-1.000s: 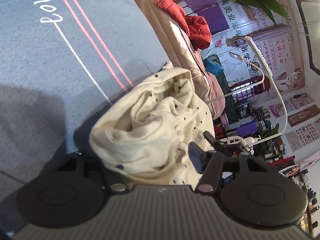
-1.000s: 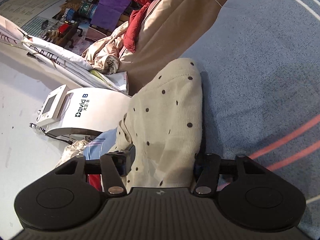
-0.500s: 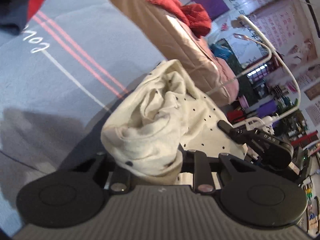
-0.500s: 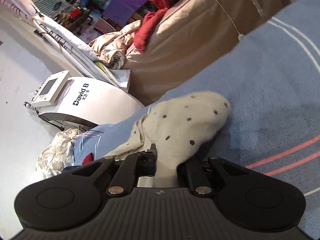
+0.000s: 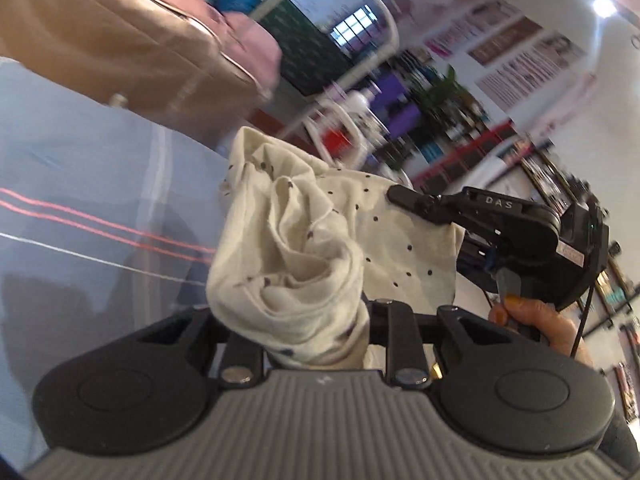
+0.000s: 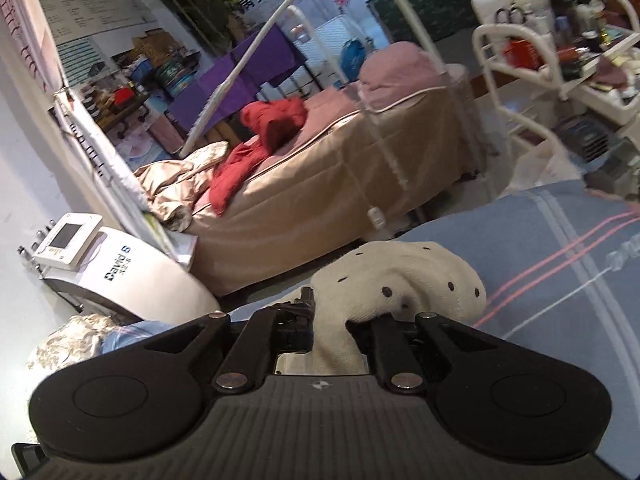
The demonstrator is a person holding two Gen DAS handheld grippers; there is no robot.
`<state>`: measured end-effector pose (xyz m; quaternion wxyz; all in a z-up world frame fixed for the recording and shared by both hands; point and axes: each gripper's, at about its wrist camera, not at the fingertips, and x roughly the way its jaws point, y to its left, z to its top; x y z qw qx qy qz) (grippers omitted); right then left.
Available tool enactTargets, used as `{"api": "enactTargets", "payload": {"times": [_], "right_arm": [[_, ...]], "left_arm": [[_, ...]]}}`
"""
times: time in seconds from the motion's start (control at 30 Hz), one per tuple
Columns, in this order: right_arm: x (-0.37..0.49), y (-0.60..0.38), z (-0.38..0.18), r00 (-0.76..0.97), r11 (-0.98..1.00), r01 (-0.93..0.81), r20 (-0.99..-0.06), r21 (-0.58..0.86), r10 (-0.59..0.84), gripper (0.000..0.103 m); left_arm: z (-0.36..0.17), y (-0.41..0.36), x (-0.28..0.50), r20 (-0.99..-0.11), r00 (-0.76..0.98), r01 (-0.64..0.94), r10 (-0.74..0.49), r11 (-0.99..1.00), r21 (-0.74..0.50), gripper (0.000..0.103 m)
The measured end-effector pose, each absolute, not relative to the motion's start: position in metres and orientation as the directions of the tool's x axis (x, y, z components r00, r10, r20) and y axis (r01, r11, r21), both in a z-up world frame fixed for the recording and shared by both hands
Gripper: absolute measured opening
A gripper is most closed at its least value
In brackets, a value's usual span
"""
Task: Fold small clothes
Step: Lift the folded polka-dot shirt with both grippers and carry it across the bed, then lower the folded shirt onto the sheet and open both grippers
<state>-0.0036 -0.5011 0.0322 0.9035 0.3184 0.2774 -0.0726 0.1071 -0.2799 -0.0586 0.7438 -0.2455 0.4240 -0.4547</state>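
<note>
Blanket: a blue-grey blanket point(image 5: 80, 168) with paired pink stripes and a thin white line is spread over the bed under both tools; it is also seen at the right of the right wrist view point(image 6: 560, 264).
Treatment bed: a tan-covered treatment bed point(image 6: 320, 184) stands beyond the blanket, with a red garment point(image 6: 276, 120) and a crumpled gold cover point(image 6: 176, 180) lying on it.
Machine: a white machine point(image 6: 120, 272) with a small screen is seen on the floor at the left of the right wrist view.
Trolley: a white trolley point(image 6: 560, 60) loaded with bottles stands at the upper right of that view.
Garment: a cream garment point(image 5: 304, 248) with dark dots is held up off the blanket between the two tools; one bunched end sits at the left tool, a flatter panel stretches to the right tool. In the right wrist view a rounded fold point(image 6: 400, 280) rises just above the fingers.
Left tool: the left tool point(image 5: 316, 344) is pinching a thick bunch of the garment, its fingers drawn in close on the cloth.
Right tool: the right tool point(image 6: 332, 336) is pinching the garment's other end, its fingers nearly together on the cloth; from the left wrist view its tip point(image 5: 404, 196) is seen lying on the dotted panel.
Hand: a hand point(image 5: 536, 324) is seen gripping the right tool's handle from below.
Background: the room in the left wrist view is blurred.
</note>
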Motion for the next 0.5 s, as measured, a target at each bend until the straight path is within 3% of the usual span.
{"api": "enactTargets", "payload": {"times": [0.17, 0.33, 0.37, 0.47, 0.5], "right_arm": [[-0.047, -0.574, 0.003, 0.831, 0.708, 0.402, -0.556, 0.581, -0.015, 0.014], [-0.067, -0.624, -0.061, 0.739, 0.627, 0.552, -0.671, 0.55, -0.062, 0.016], [-0.074, -0.631, -0.074, 0.739, 0.599, 0.569, -0.669, 0.564, -0.073, 0.02], [-0.089, -0.643, -0.1, 0.775, 0.509, 0.563, -0.63, 0.652, -0.05, 0.053], [-0.091, -0.643, -0.102, 0.795, 0.501, 0.544, -0.604, 0.674, -0.051, 0.054]], "left_arm": [[-0.08, -0.382, 0.063, -0.456, 0.136, 0.464, -0.879, 0.463, -0.755, 0.023], [-0.14, -0.442, 0.024, -0.576, 0.004, 0.385, -0.817, 0.533, -0.753, 0.024], [-0.153, -0.441, 0.018, -0.59, -0.012, 0.358, -0.807, 0.548, -0.756, 0.025], [-0.168, -0.436, 0.011, -0.559, -0.006, 0.347, -0.829, 0.522, -0.779, 0.029], [-0.168, -0.436, 0.012, -0.563, -0.015, 0.369, -0.826, 0.519, -0.772, 0.03]]}}
